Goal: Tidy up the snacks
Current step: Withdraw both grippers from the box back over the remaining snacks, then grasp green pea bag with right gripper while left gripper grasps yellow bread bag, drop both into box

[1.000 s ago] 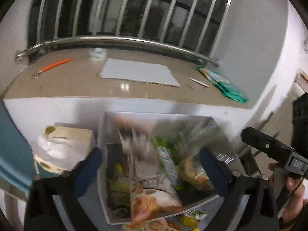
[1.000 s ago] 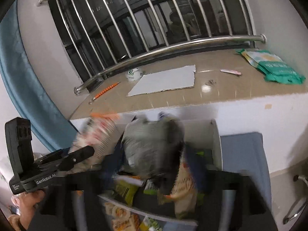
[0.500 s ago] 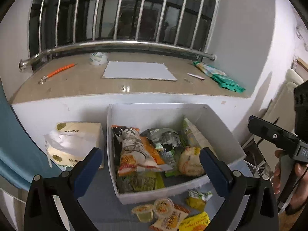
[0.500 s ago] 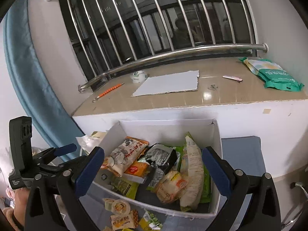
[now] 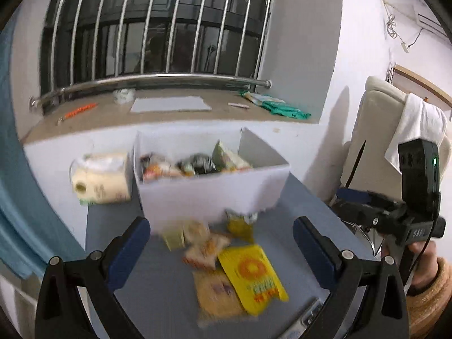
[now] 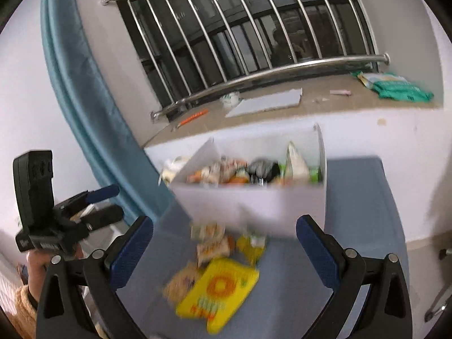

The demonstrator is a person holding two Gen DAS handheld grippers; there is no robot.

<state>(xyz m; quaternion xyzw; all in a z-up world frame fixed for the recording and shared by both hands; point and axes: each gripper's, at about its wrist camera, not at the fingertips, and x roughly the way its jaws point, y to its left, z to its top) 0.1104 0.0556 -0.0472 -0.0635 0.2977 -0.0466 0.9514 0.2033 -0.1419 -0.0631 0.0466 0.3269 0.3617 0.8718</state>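
Observation:
A white box (image 5: 214, 189) holding several snack packs stands on a blue-grey table (image 5: 118, 257) against the sill wall; it also shows in the right wrist view (image 6: 254, 206). In front of it lie loose snacks: a yellow packet (image 5: 251, 274), a tan packet (image 5: 217, 293) under it, and small packs (image 5: 197, 237). The yellow packet (image 6: 220, 291) shows in the right wrist view too. My left gripper (image 5: 220, 237) is open and empty above the loose snacks. My right gripper (image 6: 224, 234) is open and empty above them as well. The view is blurred.
A tissue pack (image 5: 101, 178) lies left of the box. The stone sill (image 5: 175, 113) holds a grey sheet, an orange pen and green packets (image 5: 276, 106). A blue curtain (image 6: 93, 90) hangs on the left. A chair with a white towel (image 5: 415, 124) stands right.
Both grippers have pulled back and dropped lower. The box now sits farther off and the loose snacks in front of it fill the near view. Both stay open.

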